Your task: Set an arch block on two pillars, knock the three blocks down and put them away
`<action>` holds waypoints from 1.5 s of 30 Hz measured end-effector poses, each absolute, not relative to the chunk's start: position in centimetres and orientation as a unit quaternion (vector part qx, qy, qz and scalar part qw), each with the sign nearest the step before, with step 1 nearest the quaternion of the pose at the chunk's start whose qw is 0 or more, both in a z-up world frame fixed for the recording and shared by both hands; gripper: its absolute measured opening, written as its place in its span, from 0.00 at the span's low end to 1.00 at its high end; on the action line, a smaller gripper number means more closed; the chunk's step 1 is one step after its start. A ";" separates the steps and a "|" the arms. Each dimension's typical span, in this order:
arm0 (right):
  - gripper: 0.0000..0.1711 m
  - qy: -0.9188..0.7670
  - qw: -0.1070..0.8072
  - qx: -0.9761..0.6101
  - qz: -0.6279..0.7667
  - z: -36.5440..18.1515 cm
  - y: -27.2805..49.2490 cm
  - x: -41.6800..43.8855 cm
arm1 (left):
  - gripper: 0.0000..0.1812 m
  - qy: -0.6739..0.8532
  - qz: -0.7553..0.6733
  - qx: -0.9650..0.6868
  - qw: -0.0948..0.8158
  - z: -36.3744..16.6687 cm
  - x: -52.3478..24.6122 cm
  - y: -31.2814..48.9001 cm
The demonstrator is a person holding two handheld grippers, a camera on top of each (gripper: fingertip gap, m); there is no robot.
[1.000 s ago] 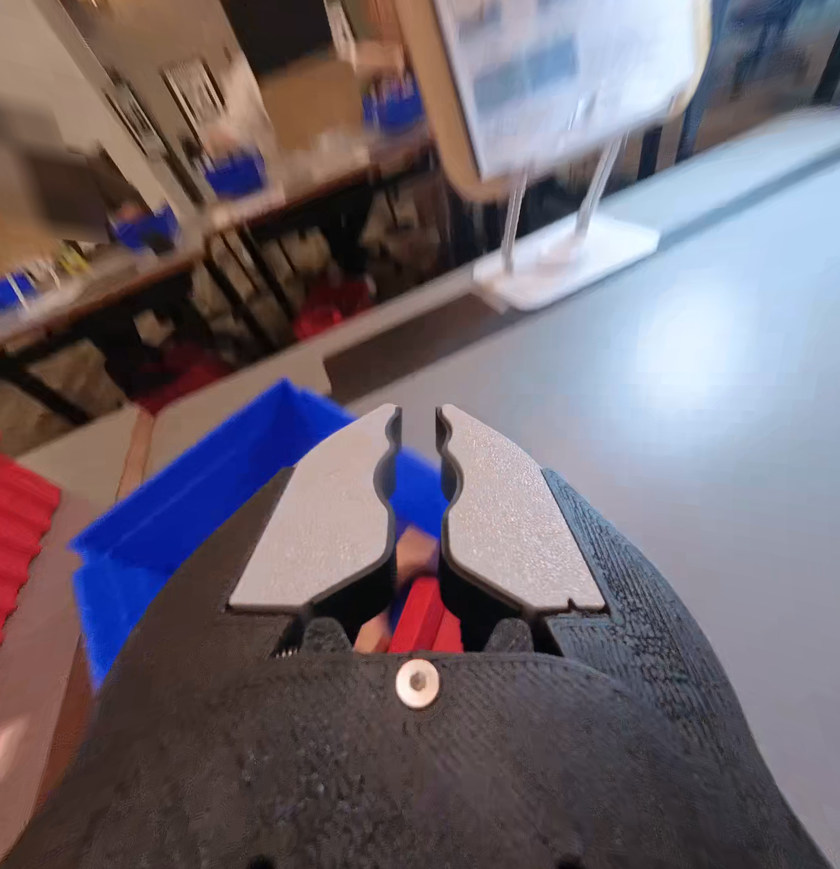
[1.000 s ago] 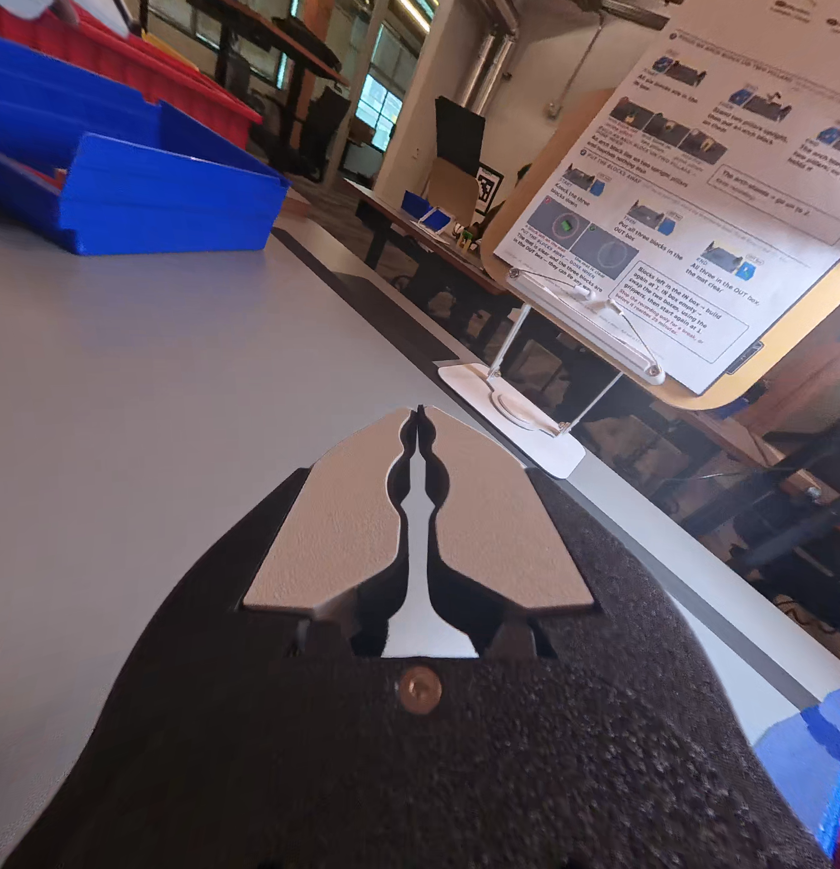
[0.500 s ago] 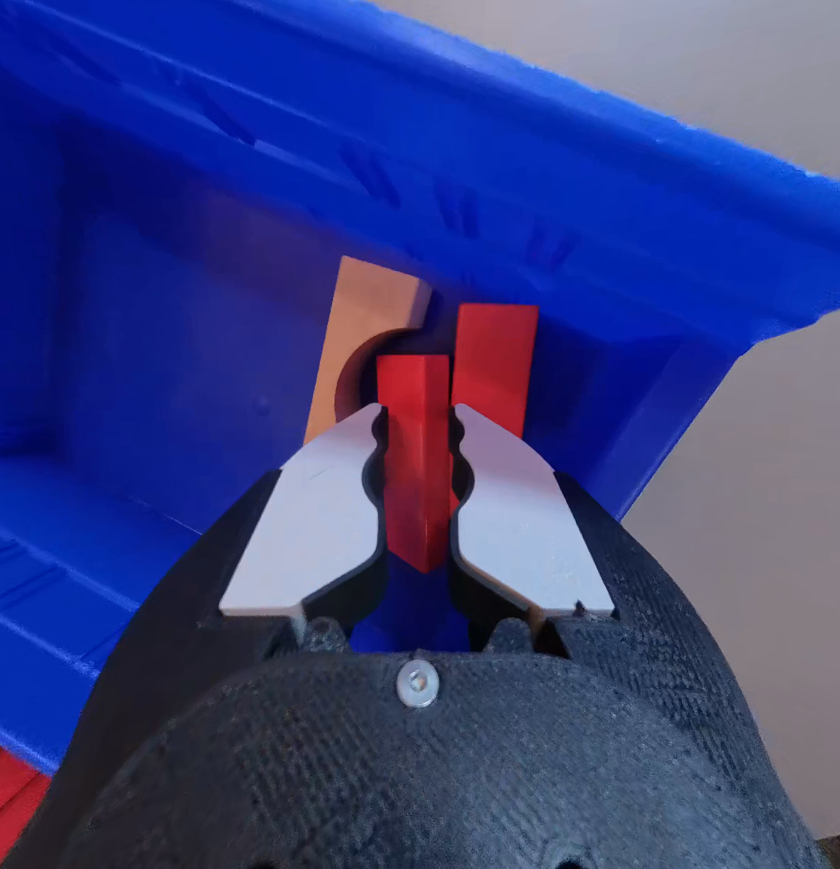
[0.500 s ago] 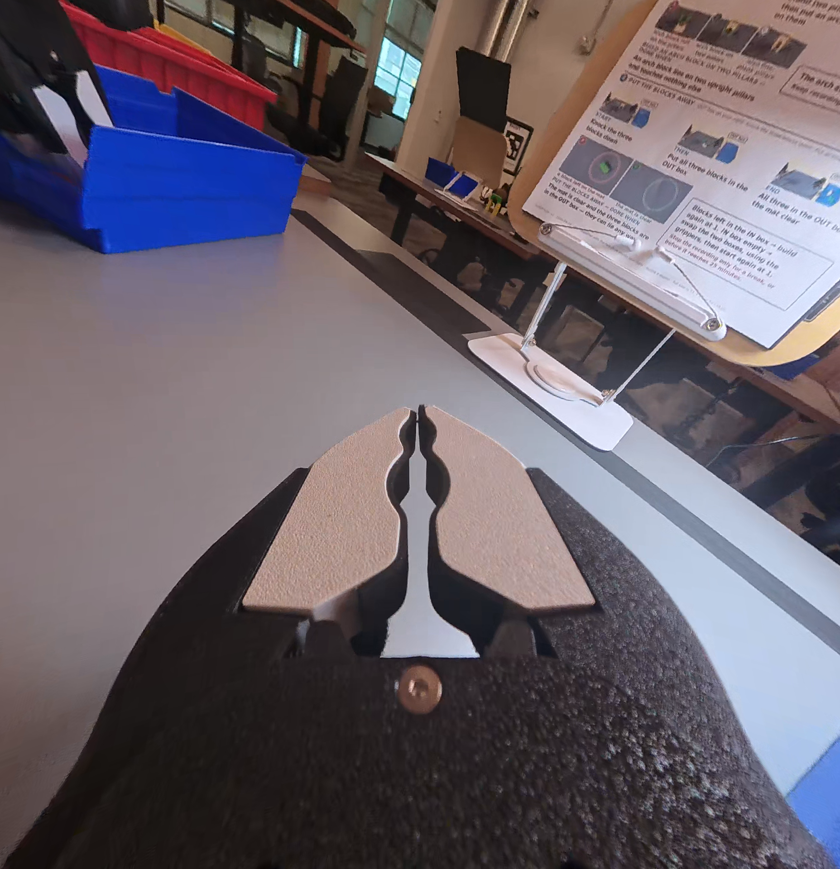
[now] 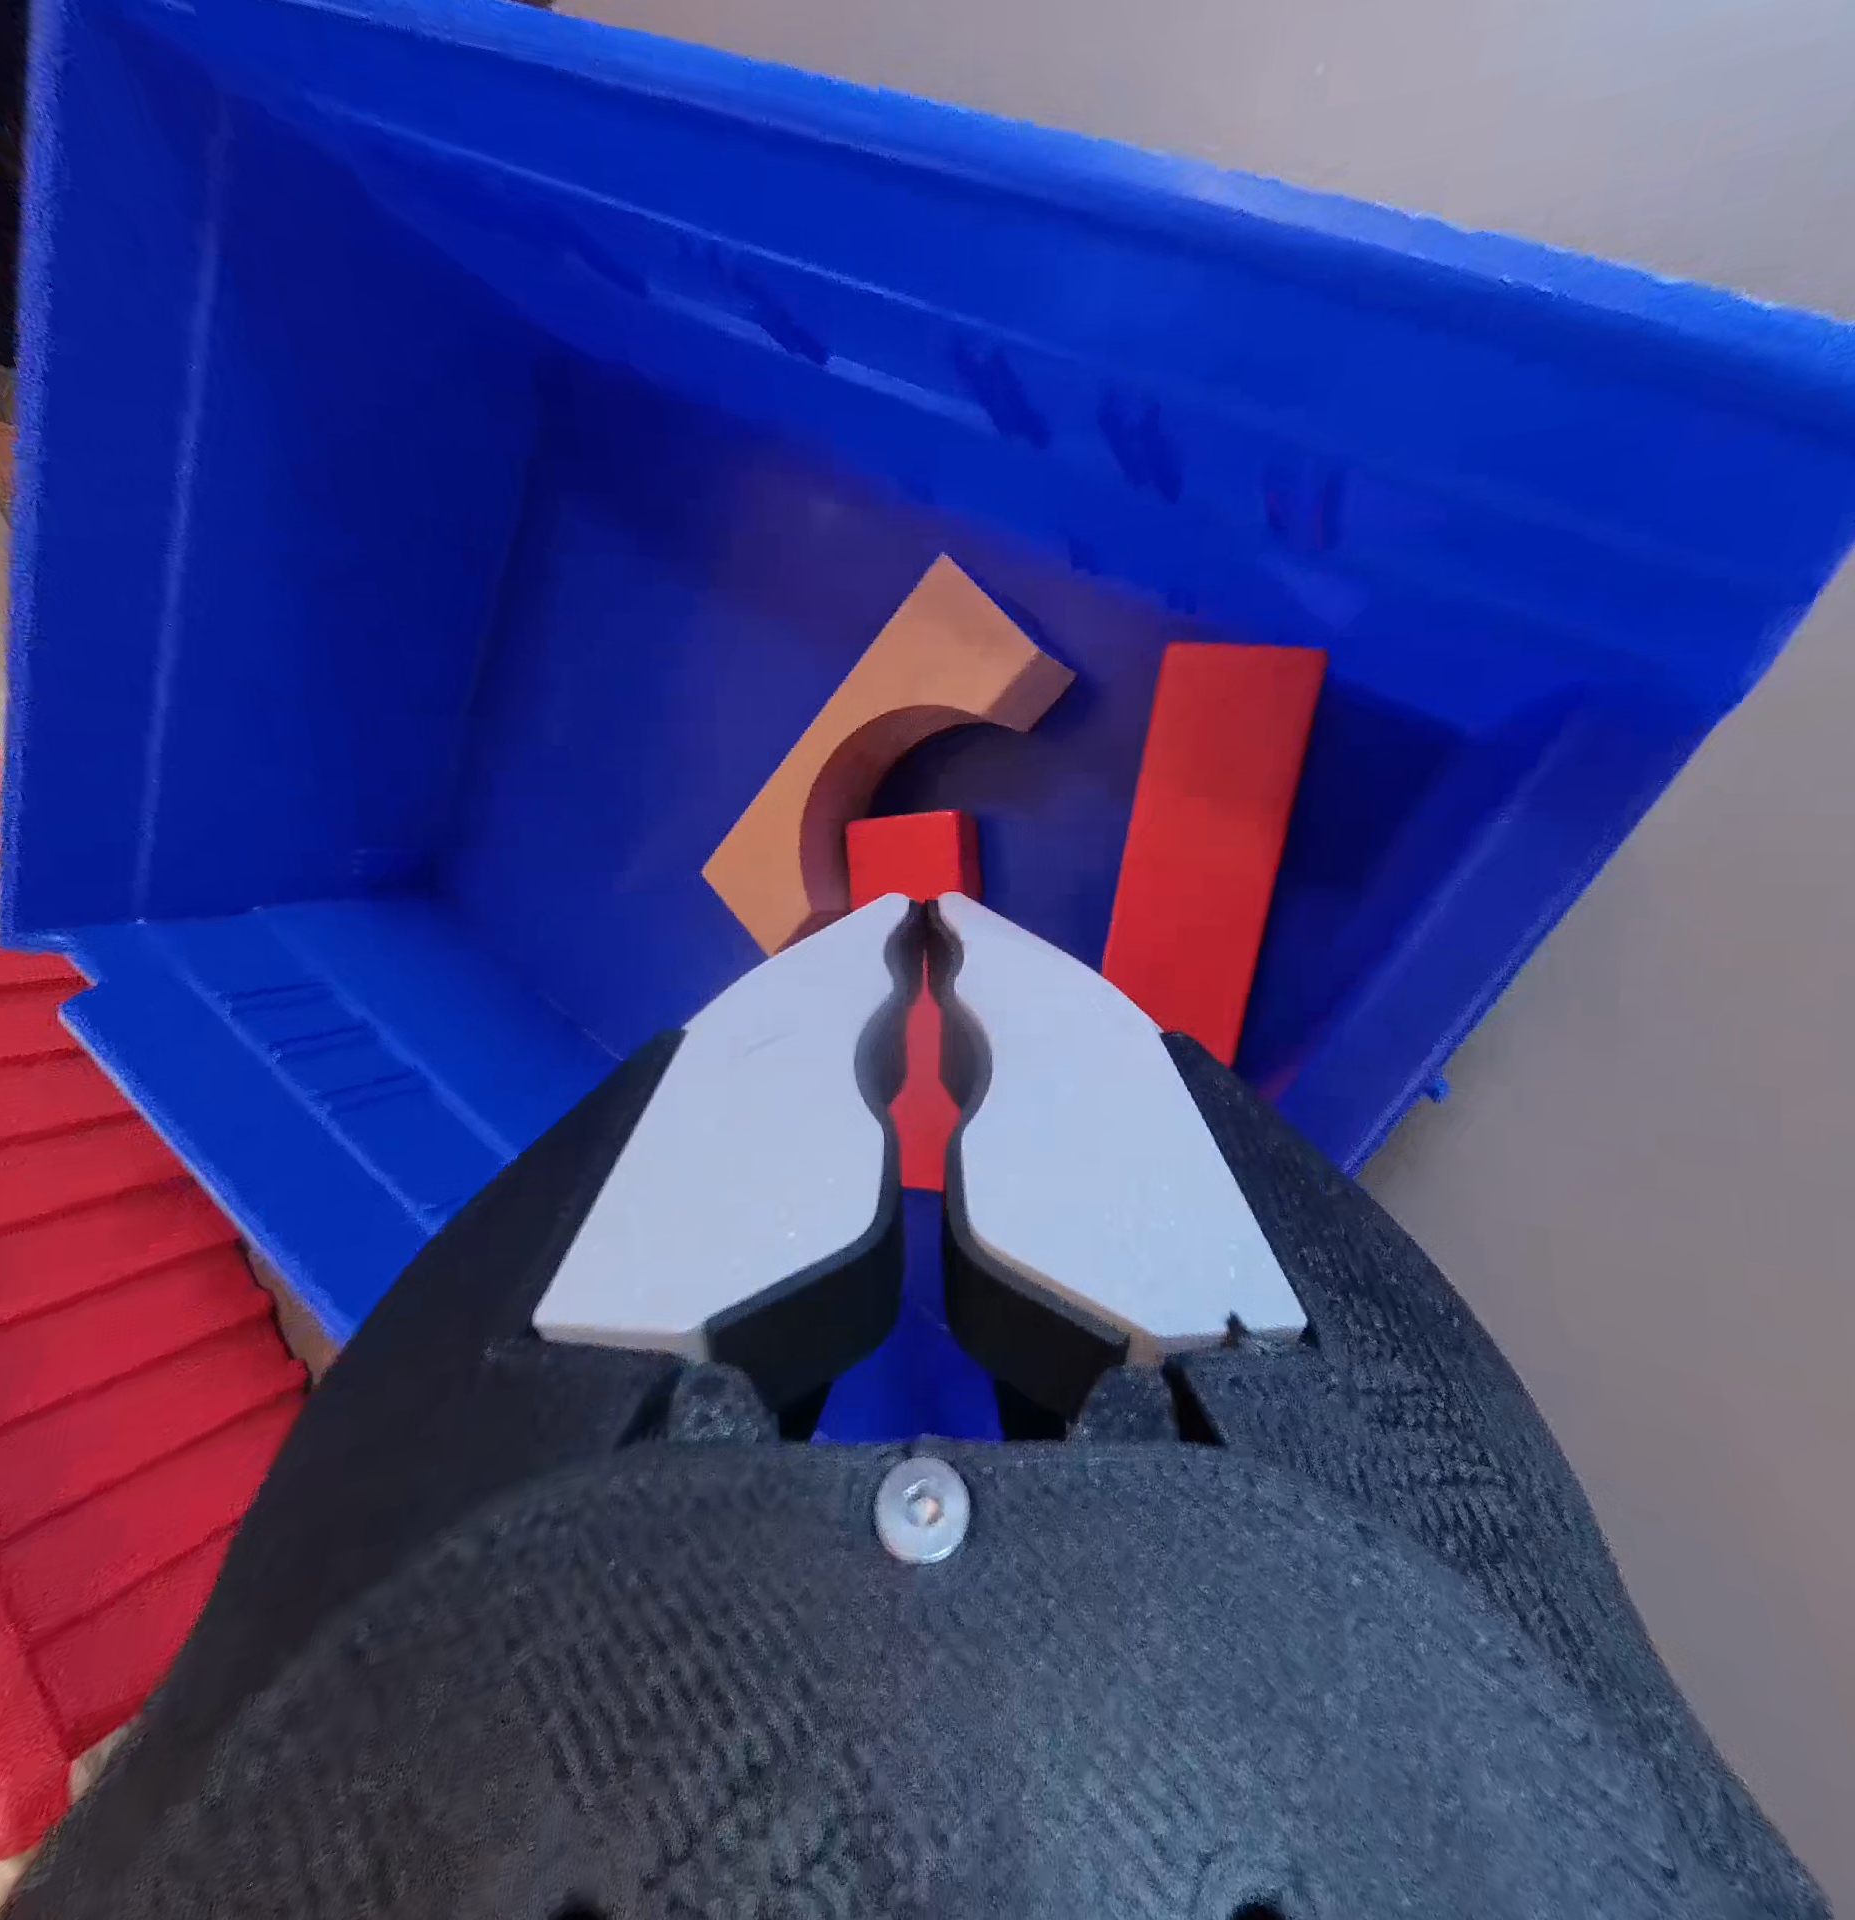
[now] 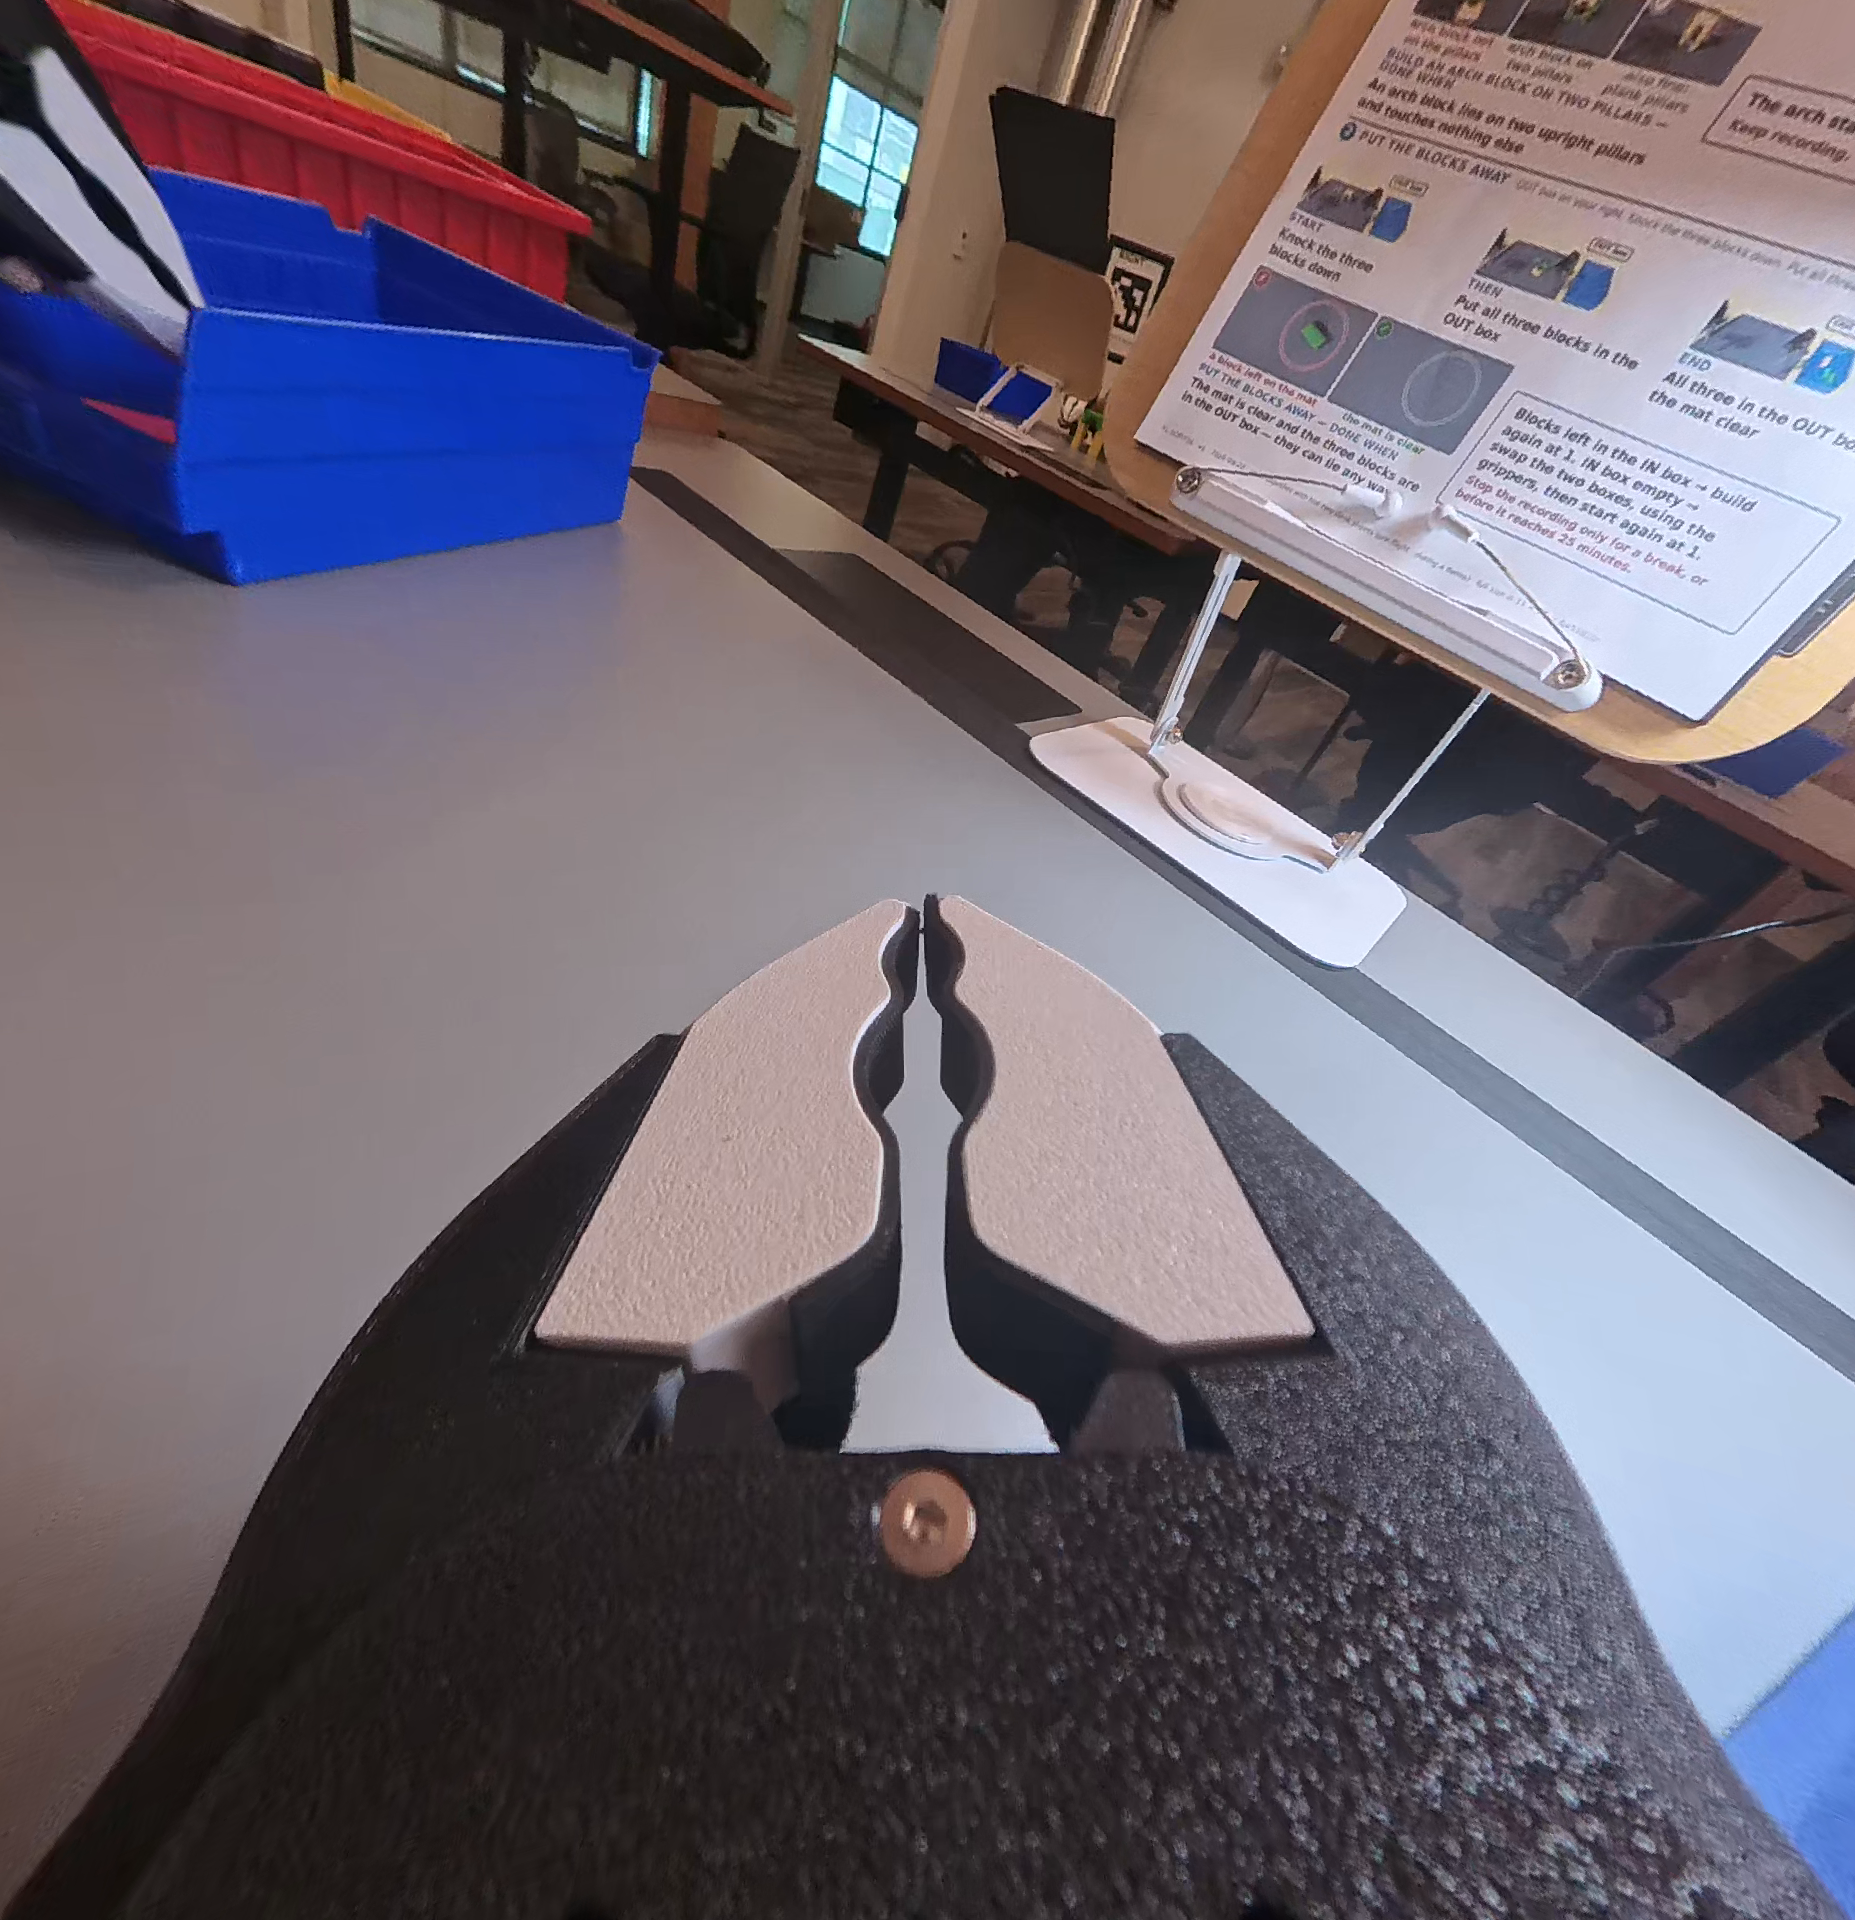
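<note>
left tongs point(image 5: 924, 906) together over blue bin point(image 5: 279, 520); right tongs point(image 6: 924, 906) together above grey table point(image 6: 383, 779)

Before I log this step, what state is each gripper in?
Left gripper: shut, holding nothing, above the red pillar.
Right gripper: shut, empty.

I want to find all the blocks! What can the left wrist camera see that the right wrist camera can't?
Only the left wrist view looks down into the blue bin: a tan arch block and two red blocks, one long red block lying flat and a second red block under the shut left hand-held gripper.

Only the right wrist view shows the shut, empty right hand-held gripper, the bare grey table and an instruction board on a stand.

Both show the blue bin and a red bin beside it.
</note>
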State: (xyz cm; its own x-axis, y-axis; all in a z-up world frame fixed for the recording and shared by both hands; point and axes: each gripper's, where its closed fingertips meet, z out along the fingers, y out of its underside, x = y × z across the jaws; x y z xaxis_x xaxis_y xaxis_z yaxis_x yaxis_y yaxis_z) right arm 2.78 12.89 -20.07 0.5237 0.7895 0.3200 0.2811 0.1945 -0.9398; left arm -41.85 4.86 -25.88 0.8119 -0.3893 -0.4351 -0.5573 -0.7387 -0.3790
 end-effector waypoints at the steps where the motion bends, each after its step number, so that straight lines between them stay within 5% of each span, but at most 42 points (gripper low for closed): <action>1: 0.01 -0.446 0.630 -0.603 0.201 -20.2 12.9 2.7 | 0.00 0.255 0.164 -0.917 0.260 -25.6 -41.9 4.7; 6: 0.01 -0.459 0.616 -0.608 0.201 -21.0 12.5 2.1 | 0.01 0.253 0.153 -0.924 0.244 -25.8 -42.6 4.0; 9: 0.01 -0.468 0.610 -0.608 0.197 -21.5 12.3 1.9 | 0.17 0.244 0.119 -0.946 0.179 -27.4 -43.1 3.0; 15: 0.01 -0.476 0.594 -0.617 0.200 -22.4 12.3 1.7 | 0.30 0.204 0.099 -0.972 0.068 -30.3 -45.5 2.0; 19: 0.01 -0.482 0.582 -0.623 0.201 -22.9 12.3 1.7 | 0.18 0.194 0.055 -0.978 0.057 -30.9 -45.0 3.0; 22: 0.01 -0.486 0.583 -0.621 0.195 -22.9 12.2 1.8 | 0.18 0.212 0.073 -0.973 0.052 -30.8 -45.1 3.1; 29: 0.01 -0.482 0.587 -0.617 0.204 -22.3 12.2 1.5 | 0.18 0.230 0.106 -0.934 0.250 -22.8 -41.4 2.9; 34: 0.07 -0.510 0.564 -0.582 0.290 -19.8 9.4 -2.3 | 0.18 0.317 -0.131 -0.786 0.514 -13.7 -26.1 3.0; 39: 0.32 -0.525 0.520 -0.525 0.423 -12.7 5.9 -6.2 | 0.17 0.357 -0.356 -0.658 0.560 -12.7 -12.3 3.8; 45: 0.32 -0.605 0.442 -0.531 0.396 -10.7 8.4 -6.6 | 0.17 0.372 -0.432 -0.588 0.574 -13.5 -4.6 8.1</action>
